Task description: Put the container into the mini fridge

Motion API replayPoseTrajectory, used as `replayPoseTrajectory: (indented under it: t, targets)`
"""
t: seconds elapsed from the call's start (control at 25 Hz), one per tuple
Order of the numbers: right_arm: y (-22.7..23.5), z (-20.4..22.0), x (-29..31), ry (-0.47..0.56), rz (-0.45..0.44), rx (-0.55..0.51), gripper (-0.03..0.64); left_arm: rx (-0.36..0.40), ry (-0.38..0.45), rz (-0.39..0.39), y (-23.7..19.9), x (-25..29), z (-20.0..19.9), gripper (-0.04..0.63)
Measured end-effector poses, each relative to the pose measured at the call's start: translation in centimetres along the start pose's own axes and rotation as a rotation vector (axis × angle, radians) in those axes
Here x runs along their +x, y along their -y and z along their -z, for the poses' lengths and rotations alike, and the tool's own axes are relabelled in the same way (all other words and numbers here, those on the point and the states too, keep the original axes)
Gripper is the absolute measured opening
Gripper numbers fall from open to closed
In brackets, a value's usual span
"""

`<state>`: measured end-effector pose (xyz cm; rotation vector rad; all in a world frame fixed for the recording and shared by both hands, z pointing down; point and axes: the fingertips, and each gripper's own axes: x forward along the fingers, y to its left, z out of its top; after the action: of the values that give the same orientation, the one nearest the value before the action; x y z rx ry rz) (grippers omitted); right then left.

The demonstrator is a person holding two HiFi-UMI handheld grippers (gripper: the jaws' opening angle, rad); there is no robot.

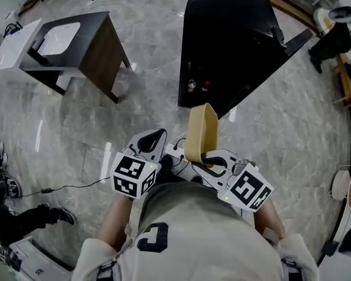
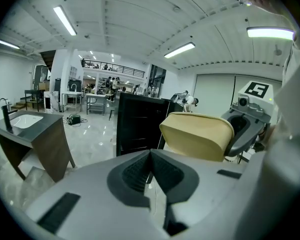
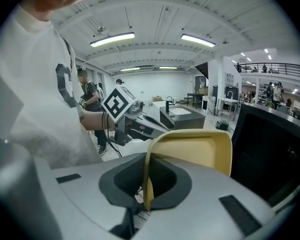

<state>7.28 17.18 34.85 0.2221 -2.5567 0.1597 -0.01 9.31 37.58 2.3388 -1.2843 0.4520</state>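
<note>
A tan plastic container stands on edge in front of my chest, with my right gripper shut on its rim. In the right gripper view the container's wall is pinched between the dark pads of the right gripper. My left gripper hangs just left of it, shut and empty. In the left gripper view its pads meet at the left gripper, with the container to the right. The black mini fridge stands on the floor ahead, its door closed.
A dark stand with a white sink basin is at the far left. A black cable and someone's shoes lie on the marble floor to my left. Furniture lines the right edge. Another person stands in the background.
</note>
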Motion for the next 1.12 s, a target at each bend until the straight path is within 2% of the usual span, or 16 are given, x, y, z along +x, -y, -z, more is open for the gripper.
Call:
replayPoseTrajectory:
  t: [0.28, 0.64, 0.84, 1.12]
  targets:
    - [2.0, -1.5, 6.1, -0.112, 0.021, -0.023, 0.031, -0.011, 0.000, 0.036, -6.6, -0.4, 0.0, 0.041]
    - [5.0, -1.0, 10.4, -0.246, 0.044, -0.040, 0.031, -0.022, -0.005, 0.083, -11.1, 0.3, 0.0, 0.041]
    - [7.8, 0.3, 10.9, -0.309, 0.041, -0.066, 0.031, -0.026, -0.004, 0.063, -12.1, 1.6, -0.8, 0.041]
    - [12.9, 2.3, 11.0, -0.347, -0.033, -0.124, 0.031, -0.047, 0.005, -0.021, -13.1, 4.6, -2.4, 0.041]
